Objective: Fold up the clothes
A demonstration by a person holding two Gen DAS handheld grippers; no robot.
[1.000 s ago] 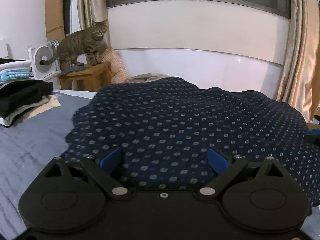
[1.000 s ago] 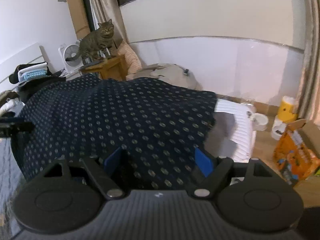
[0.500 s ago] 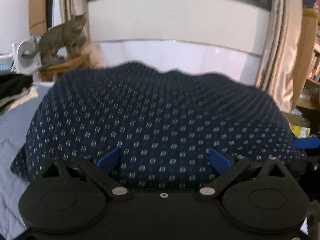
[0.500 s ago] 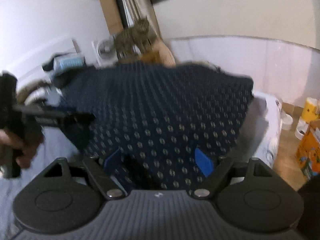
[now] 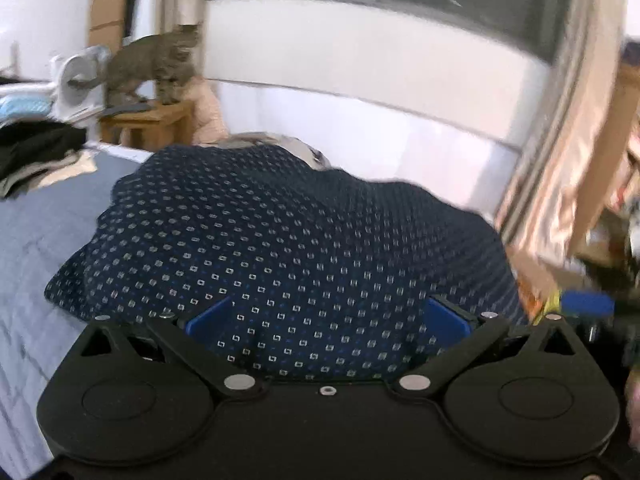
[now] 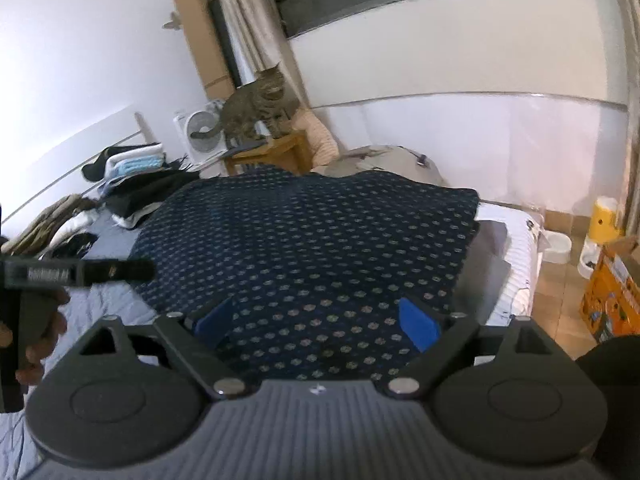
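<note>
A dark navy garment (image 5: pixel 280 240) with small pale dots lies spread over the grey-blue bed (image 5: pixel 36 224). Its near edge is draped over both grippers. My left gripper (image 5: pixel 326 312) has its blue fingers (image 5: pixel 208 316) wide apart, with the cloth filling the gap and hiding the tips. In the right wrist view the garment (image 6: pixel 312 240) reaches toward the bed's far edge. My right gripper (image 6: pixel 316 320) is open the same way, cloth lying across it. The left gripper (image 6: pixel 80 272) also shows there from the side, held by a hand (image 6: pixel 40 328).
A tabby cat (image 6: pixel 256 108) stands on a wooden stool (image 6: pixel 272 152) beside a white fan (image 6: pixel 200 128). Stacked folded clothes (image 6: pixel 132 168) sit at the bed's left. On the floor to the right are an orange box (image 6: pixel 612 292), a yellow feeder (image 6: pixel 604 220) and a bowl (image 6: pixel 556 244).
The garment's near edge rose high half a second ago and has come down lower and farther forward over the bed. The cat has turned and lowered its head.
</note>
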